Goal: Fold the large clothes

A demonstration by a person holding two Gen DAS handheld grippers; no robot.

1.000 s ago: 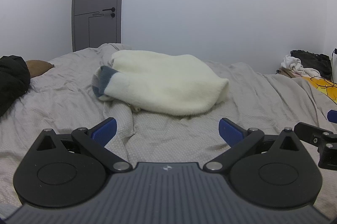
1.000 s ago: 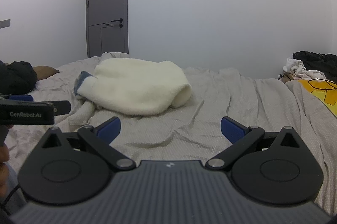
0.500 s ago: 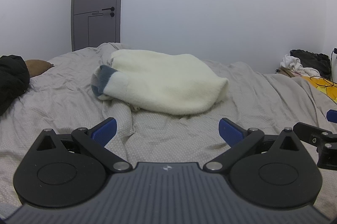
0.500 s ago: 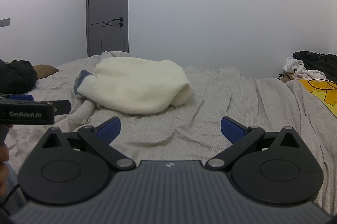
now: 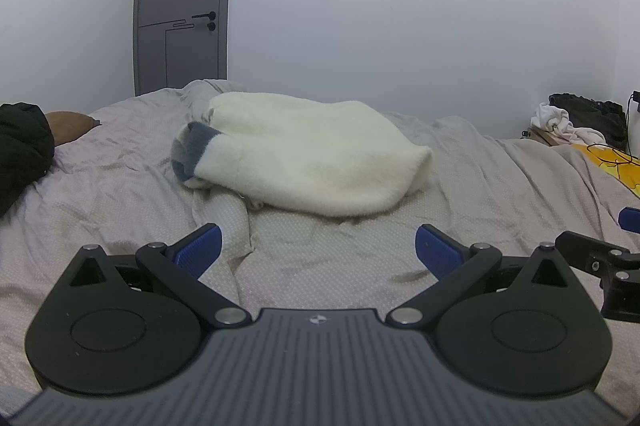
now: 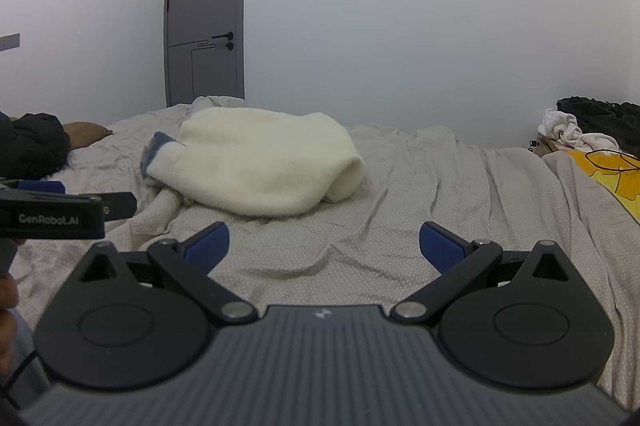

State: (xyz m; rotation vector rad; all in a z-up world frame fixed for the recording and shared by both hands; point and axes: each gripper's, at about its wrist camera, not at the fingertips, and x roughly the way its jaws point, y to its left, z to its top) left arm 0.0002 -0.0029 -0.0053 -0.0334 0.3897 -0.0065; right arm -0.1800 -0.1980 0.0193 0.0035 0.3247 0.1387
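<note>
- The cream fleece garment (image 5: 316, 161) lies on the bed (image 5: 500, 193), ahead of both tools and well apart from them; neither touches it.
- From the left hand-held gripper (image 5: 318, 246) the bundle sits almost straight ahead, a little to the left of centre; from the right hand-held gripper (image 6: 324, 244) it lies ahead and clearly off to the left.
- Judged from that, the left one is the nearer and better lined up; the right one would have to swing leftward to reach the rounded fold end (image 6: 348, 173).
- The bundle's long axis runs across the views, from the grey-blue cuff (image 5: 196, 153) at the left to the rolled, closed edge at the right.
- Both hand-held grippers stand with jaws spread wide and nothing between the blue pads (image 5: 200, 250); only wrinkled sheet shows in the gaps.
- The garment looks thick, soft and fuzzy, like sherpa or fleece, already doubled into a puffy, rounded mound rather than a flat rectangle; it will likely spring back and slump when lifted.
- The cuff is a smoother, darker knit band, a firmer place to pinch.
- The bed sheet is thin, grey-beige, finely dotted and heavily creased, with a raised ridge (image 5: 232, 222) just in front of the garment's near edge that a low approach could snag.
- A black garment (image 5: 20, 149) lies far left, clear of the work.
</note>
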